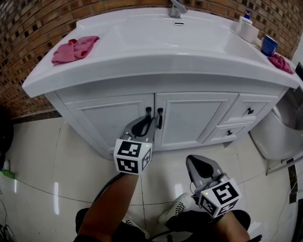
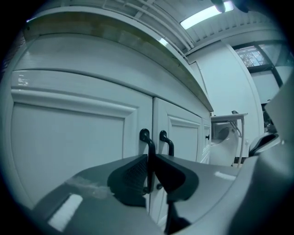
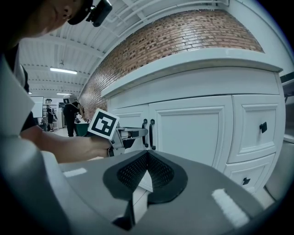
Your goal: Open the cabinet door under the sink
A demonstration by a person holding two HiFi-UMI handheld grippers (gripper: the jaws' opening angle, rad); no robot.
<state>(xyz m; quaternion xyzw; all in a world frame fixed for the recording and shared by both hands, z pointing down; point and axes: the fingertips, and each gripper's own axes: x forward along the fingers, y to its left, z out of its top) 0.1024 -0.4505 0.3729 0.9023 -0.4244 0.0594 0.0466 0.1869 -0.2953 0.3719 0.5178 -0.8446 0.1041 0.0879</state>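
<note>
Under the white sink top (image 1: 156, 59) the cabinet has two doors, both closed. The left door (image 1: 113, 118) carries a black bar handle (image 1: 148, 115), and the right door's handle (image 1: 160, 118) stands beside it. My left gripper (image 1: 145, 124) reaches level to the left door's handle (image 2: 146, 137), its two pads closed on the bar from either side. In the right gripper view the left gripper (image 3: 138, 133) shows at that handle (image 3: 145, 133). My right gripper (image 1: 199, 165) hangs back over the floor, shut with nothing in it (image 3: 147, 156).
A pink cloth (image 1: 75, 48) lies on the counter's left; a faucet (image 1: 177, 8), a soap bottle (image 1: 246, 23) and a blue cup (image 1: 269, 45) stand at the back and right. Two drawers (image 1: 248, 111) sit right of the doors. A white fixture (image 1: 279, 127) stands at right.
</note>
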